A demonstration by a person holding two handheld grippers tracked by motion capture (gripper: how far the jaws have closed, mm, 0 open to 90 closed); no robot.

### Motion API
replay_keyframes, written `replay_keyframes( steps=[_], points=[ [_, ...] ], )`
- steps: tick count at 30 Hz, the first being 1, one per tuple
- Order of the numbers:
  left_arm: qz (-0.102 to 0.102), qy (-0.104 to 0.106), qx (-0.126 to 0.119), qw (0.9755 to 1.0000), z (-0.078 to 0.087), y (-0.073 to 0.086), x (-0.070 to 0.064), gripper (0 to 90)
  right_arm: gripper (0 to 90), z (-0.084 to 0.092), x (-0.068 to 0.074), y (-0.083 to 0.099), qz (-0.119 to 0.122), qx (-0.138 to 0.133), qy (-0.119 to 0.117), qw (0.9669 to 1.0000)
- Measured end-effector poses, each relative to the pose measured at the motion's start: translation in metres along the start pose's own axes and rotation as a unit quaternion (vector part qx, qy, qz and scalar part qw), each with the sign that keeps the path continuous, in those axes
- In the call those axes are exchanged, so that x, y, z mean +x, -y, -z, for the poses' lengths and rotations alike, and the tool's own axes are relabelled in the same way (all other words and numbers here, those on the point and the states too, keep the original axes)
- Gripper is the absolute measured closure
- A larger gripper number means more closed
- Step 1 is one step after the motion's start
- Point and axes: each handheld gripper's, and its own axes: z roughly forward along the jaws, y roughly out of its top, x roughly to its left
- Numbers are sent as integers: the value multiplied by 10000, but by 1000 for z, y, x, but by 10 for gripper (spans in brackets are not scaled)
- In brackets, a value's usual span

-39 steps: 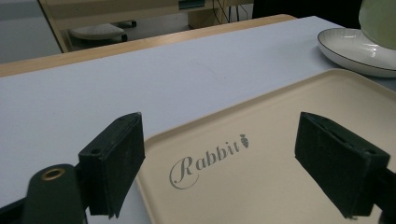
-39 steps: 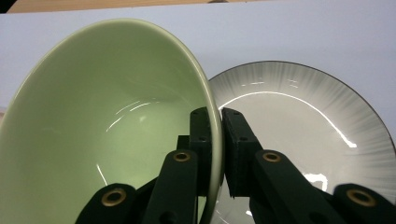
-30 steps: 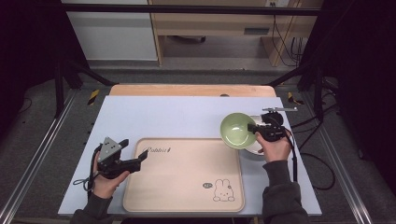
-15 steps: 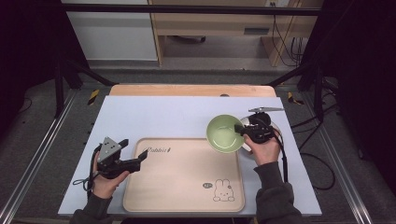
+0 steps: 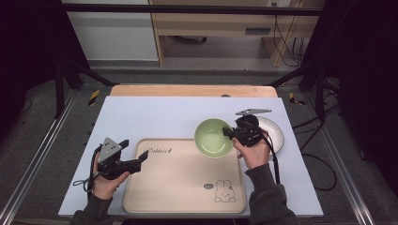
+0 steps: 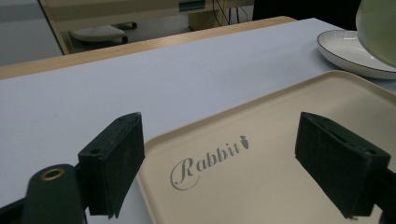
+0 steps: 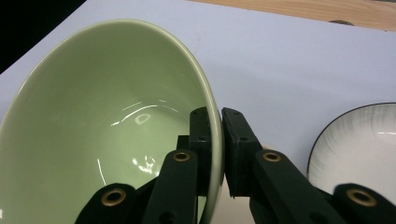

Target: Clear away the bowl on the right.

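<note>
**The green bowl hangs by its rim, and that is a shaky hold**

From the high view, the right gripper (image 5: 228,132) holds the round, shiny green bowl (image 5: 213,137) by a thin bit of its rim. The bowl is over the far right corner of the flat tan tray with the rabbit drawing (image 5: 183,187). I think the bowl could slip out and drop, because only a small bit of the edge is pinched and the bowl looks smooth. It could also bump the white plate with the dark rim (image 5: 276,136), which lies just beside it near the right edge of the tabletop. The right hand (image 5: 253,152) reaches forward with the gripper pointing left. The left hand (image 5: 107,180) rests near the front left corner of the tabletop, its gripper (image 5: 143,159) pointing at the tray's left edge.

In the left gripper view, the left jaws stand wide apart with nothing between them. The tray's near corner, with the word "Rabbit" on it, lies just below them. The plate (image 6: 348,51) shows far off.

In the right gripper view, the two black jaws are squeezed tight on the bowl's (image 7: 107,135) thin wall, one inside and one outside. The bowl leans over. If the hand tips more, I think it may slide loose.
</note>
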Motion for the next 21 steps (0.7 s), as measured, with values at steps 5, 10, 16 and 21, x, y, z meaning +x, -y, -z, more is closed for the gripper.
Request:
replay_keyframes(
  steps=[5, 10, 16, 21],
  points=[
    [-4, 2, 1, 10000, 0, 0, 0, 154, 837, -3, 7, 1, 81, 24, -64, 9999],
    [1, 5, -5, 10000, 0, 0, 0, 154, 837, -6, 12, 3, 154, 58, -120, 9998],
    [4, 3, -8, 10000, 0, 0, 0, 154, 837, -11, 19, 5, 196, 129, -219, 9995],
    [0, 6, -13, 10000, 0, 0, -1, 154, 837, -15, 23, 7, 220, 171, -297, 9992]
  ],
)
